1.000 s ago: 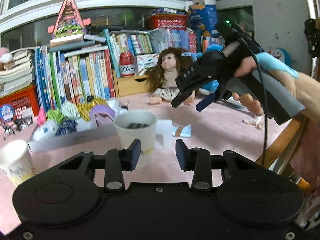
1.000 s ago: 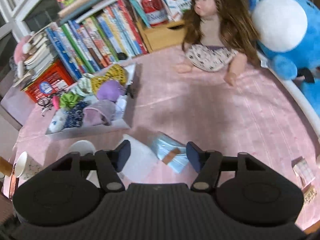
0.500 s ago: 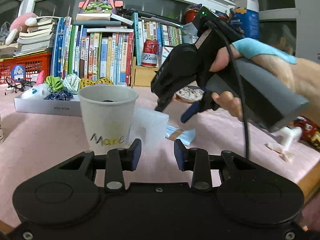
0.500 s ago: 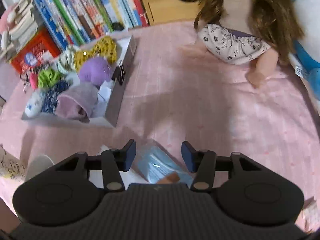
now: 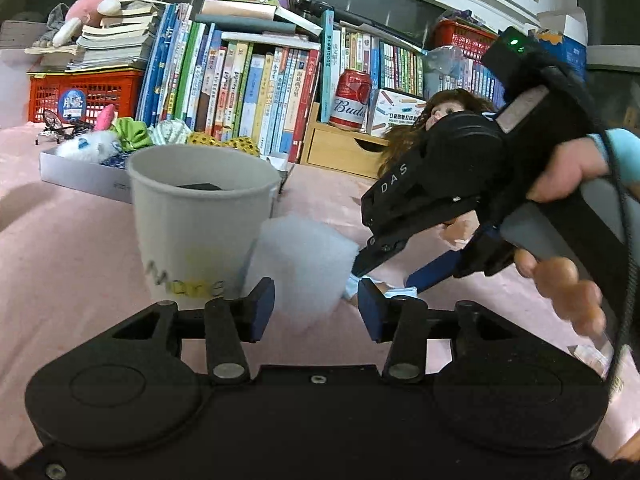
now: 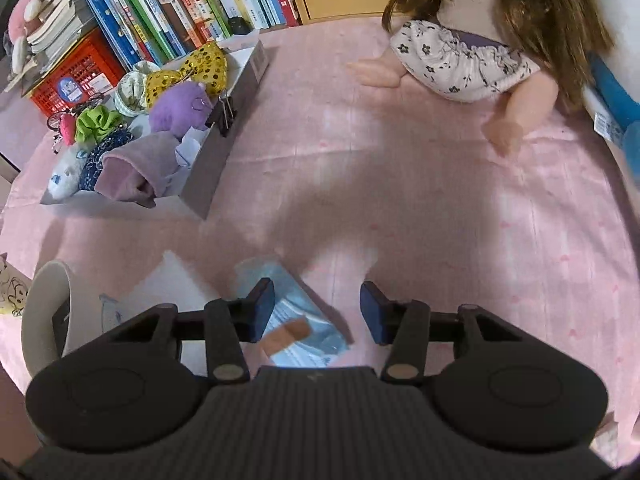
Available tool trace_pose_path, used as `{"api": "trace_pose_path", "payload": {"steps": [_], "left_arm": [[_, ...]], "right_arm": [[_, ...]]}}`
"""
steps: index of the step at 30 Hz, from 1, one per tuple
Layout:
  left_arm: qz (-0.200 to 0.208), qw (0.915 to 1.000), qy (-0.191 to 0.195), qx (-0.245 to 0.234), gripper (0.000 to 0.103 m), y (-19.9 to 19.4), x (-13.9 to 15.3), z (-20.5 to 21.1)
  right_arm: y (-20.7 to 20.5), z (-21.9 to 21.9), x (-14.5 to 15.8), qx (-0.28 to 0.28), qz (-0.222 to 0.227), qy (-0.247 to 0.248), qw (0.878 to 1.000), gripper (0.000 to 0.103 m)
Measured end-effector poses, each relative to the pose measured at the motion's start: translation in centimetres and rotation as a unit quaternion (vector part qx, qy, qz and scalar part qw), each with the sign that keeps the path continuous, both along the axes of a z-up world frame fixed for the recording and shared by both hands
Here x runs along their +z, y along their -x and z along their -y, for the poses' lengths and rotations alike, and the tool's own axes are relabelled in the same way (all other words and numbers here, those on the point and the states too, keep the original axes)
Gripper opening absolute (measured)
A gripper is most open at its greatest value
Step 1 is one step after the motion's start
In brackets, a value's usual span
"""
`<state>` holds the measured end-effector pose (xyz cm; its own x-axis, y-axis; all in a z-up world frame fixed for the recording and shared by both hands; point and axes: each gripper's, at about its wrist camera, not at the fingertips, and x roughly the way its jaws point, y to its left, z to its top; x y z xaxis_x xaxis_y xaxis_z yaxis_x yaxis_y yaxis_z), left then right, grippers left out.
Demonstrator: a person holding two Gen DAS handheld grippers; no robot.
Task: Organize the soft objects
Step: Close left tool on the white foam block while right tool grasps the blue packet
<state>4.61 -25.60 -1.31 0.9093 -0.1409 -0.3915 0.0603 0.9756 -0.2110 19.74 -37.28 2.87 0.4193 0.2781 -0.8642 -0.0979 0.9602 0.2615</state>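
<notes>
A white foam block (image 5: 300,264) lies on the pink cloth beside a paper cup (image 5: 200,220); it also shows in the right wrist view (image 6: 168,292). A blue face mask packet (image 6: 296,320) with a plaster on it lies right of the block. My right gripper (image 6: 316,312) is open, low over the mask; in the left wrist view its fingers (image 5: 372,256) point down at the block's right edge. My left gripper (image 5: 316,308) is open and empty, just in front of the block. A grey box (image 6: 216,148) holds several soft items.
A doll (image 6: 472,40) sits at the back right, a blue plush (image 6: 612,80) beside it. Books (image 5: 240,88), a red crate (image 5: 84,92), a beer can (image 5: 352,100) and a wooden drawer (image 5: 344,148) line the back. A second cup (image 6: 8,288) stands at far left.
Both grippers have come lower and closer to the foam block and mask. The right gripper's fingers have opened a little wider and now reach the block's edge.
</notes>
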Motion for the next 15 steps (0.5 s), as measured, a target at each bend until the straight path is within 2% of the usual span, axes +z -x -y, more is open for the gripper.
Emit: {"api": "trace_pose_path", "payload": {"steps": [2,3,5,9,15], "left_arm": [[-0.007,0.9999,0.010,-0.007,0.039,-0.4,0.0,0.2],[-0.008,0.9999,0.008,-0.011,0.027,-0.5,0.0,0.4],[-0.011,0.9997,-0.003,-0.022,0.016,-0.7,0.0,0.7],[-0.015,0.9992,-0.012,-0.034,0.014,-0.6,-0.1,0.6],[-0.011,0.9972,-0.024,-0.070,0.014,1.9,-0.1,-0.5]], "right_arm": [[0.3,0.3,0.0,0.005,0.001,0.000,1.000,0.056],[0.4,0.5,0.0,0.005,0.000,-0.001,1.000,0.053],[0.6,0.8,0.0,0.006,-0.003,-0.006,1.000,0.047],[1.5,1.4,0.0,0.013,-0.010,-0.021,1.000,0.041],[3.3,1.8,0.3,0.017,-0.006,-0.024,1.000,0.041]]}}
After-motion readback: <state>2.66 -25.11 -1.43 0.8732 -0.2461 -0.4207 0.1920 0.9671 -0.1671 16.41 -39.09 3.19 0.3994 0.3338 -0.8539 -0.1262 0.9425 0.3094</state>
